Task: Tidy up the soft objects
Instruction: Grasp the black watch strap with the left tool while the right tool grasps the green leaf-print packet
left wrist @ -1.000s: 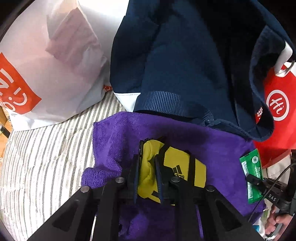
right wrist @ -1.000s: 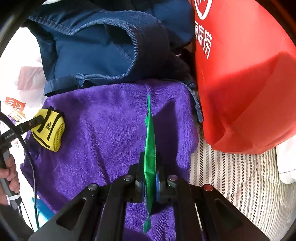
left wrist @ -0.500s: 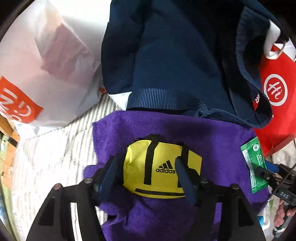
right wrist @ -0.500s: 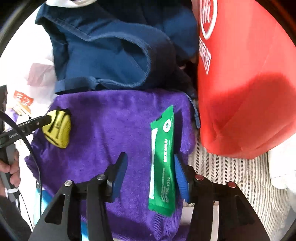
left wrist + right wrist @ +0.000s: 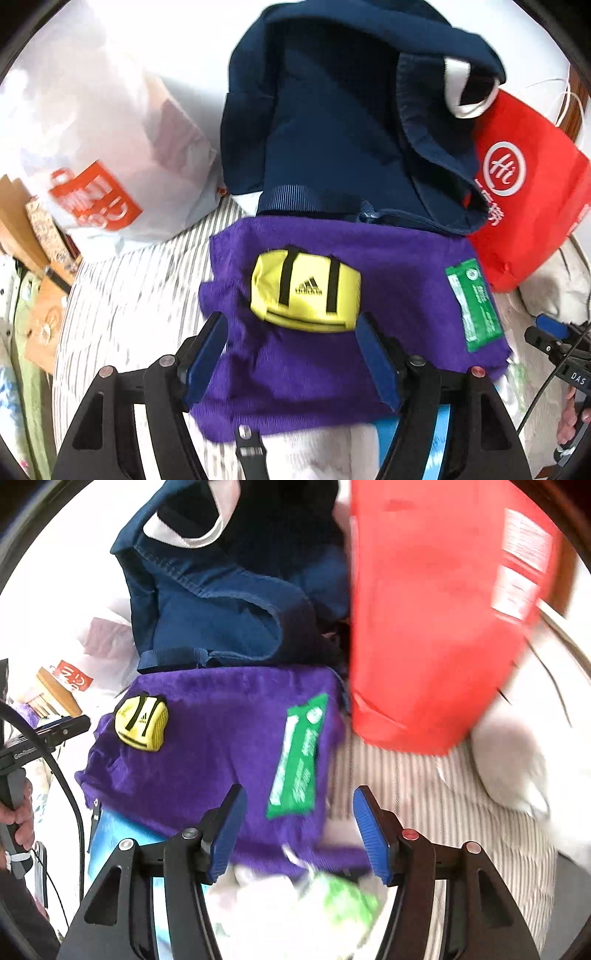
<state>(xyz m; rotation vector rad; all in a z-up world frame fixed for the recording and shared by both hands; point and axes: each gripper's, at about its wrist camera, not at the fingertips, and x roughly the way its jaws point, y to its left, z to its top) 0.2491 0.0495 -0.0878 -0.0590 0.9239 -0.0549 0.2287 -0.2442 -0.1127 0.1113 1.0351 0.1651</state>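
A yellow adidas pouch [image 5: 306,291] lies on a folded purple towel [image 5: 399,269], just ahead of my left gripper [image 5: 291,325]. Its jaws are opening and nothing is between them. A green packet [image 5: 299,755] lies flat on the same purple towel [image 5: 221,753], near its right edge and just ahead of my right gripper [image 5: 299,797]. Those jaws are opening too, with nothing between them. The green packet [image 5: 474,304] and the right gripper's tip [image 5: 550,338] show at the right of the left wrist view. The yellow pouch [image 5: 141,723] and the left gripper's tip [image 5: 68,729] show at the left of the right wrist view.
A navy garment [image 5: 332,122] is heaped behind the towel. A red bag [image 5: 436,609] stands to the right and a white plastic bag [image 5: 96,147] to the left, all on a striped sheet [image 5: 144,295]. Crumpled white and green things [image 5: 314,897] lie below the right gripper. A hand [image 5: 18,819] holds the left gripper.
Both grippers opened and let go: the yellow pouch and the green packet now lie flat on the purple towel. Both grippers pulled back and up from them.
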